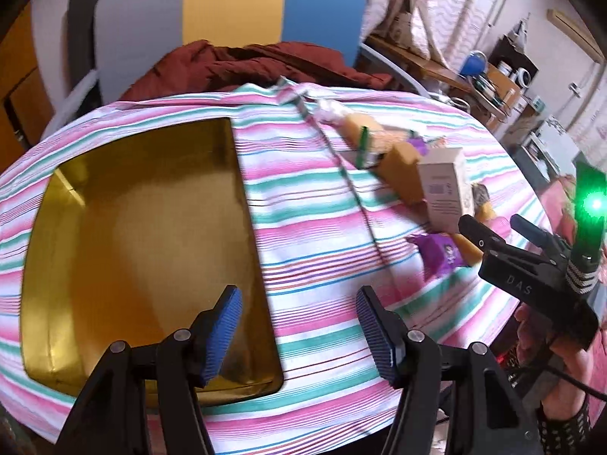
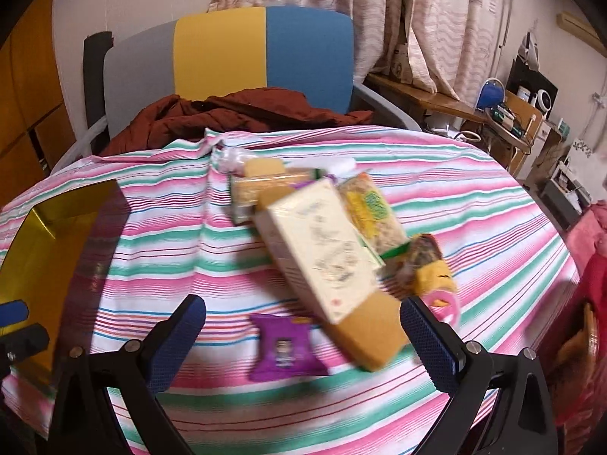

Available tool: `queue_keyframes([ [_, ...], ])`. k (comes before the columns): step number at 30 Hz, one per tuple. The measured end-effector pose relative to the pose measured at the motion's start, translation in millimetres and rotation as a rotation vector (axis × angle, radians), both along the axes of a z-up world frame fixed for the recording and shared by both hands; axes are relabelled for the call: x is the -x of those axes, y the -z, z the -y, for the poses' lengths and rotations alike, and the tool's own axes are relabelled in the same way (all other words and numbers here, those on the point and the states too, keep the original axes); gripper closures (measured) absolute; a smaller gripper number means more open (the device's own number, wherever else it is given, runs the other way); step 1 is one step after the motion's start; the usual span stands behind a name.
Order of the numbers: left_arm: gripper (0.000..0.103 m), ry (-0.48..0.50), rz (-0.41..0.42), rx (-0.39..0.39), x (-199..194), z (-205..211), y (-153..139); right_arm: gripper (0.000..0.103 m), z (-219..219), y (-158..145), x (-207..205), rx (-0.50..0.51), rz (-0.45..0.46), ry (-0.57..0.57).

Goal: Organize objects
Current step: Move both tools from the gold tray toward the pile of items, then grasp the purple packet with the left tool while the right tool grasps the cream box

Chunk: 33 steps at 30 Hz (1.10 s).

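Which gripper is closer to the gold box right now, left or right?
Left. The left gripper hangs over the gold box's near right edge, jaws open. The right gripper is off to the box's right, open above the purple packet.

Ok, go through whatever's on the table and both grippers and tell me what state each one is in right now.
gold tray: empty, flat on the striped cloth.
white carton: lying on the pile of packets, tilted.
purple packet: flat on the cloth, apart from the pile.
pink ring: on the cloth by the right finger.
left gripper: open, holding nothing.
right gripper: open, holding nothing.
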State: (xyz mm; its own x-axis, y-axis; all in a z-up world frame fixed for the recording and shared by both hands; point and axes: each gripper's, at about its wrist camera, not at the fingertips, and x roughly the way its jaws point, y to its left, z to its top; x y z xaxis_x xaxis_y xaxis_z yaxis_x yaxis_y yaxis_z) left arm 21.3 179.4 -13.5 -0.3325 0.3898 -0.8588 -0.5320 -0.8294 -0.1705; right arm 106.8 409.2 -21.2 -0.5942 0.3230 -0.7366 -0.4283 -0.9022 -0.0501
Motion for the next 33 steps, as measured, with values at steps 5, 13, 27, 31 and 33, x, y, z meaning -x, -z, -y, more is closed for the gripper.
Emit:
queue_keyframes([
  [5, 0.039, 0.057, 0.078, -0.048, 1, -18, 11, 0.001, -40, 20, -19, 0.002, 0.02, 0.041],
  [13, 0.039, 0.151, 0.137, -0.081, -1, -58, 28, 0.006, -55, 33, -27, -0.038, -0.022, -0.006],
  [27, 0.036, 0.294, 0.165, -0.135, -7, -160, 71, 0.023, -68, 24, -55, 0.02, -0.096, -0.053],
  [31, 0.036, 0.331, 0.079, -0.095, -13, -179, 80, 0.023, -79, 20, -64, 0.058, -0.125, -0.001],
  [33, 0.036, 0.341, 0.041, -0.068, -15, -182, 83, 0.023, -78, 18, -62, 0.067, -0.138, -0.011],
])
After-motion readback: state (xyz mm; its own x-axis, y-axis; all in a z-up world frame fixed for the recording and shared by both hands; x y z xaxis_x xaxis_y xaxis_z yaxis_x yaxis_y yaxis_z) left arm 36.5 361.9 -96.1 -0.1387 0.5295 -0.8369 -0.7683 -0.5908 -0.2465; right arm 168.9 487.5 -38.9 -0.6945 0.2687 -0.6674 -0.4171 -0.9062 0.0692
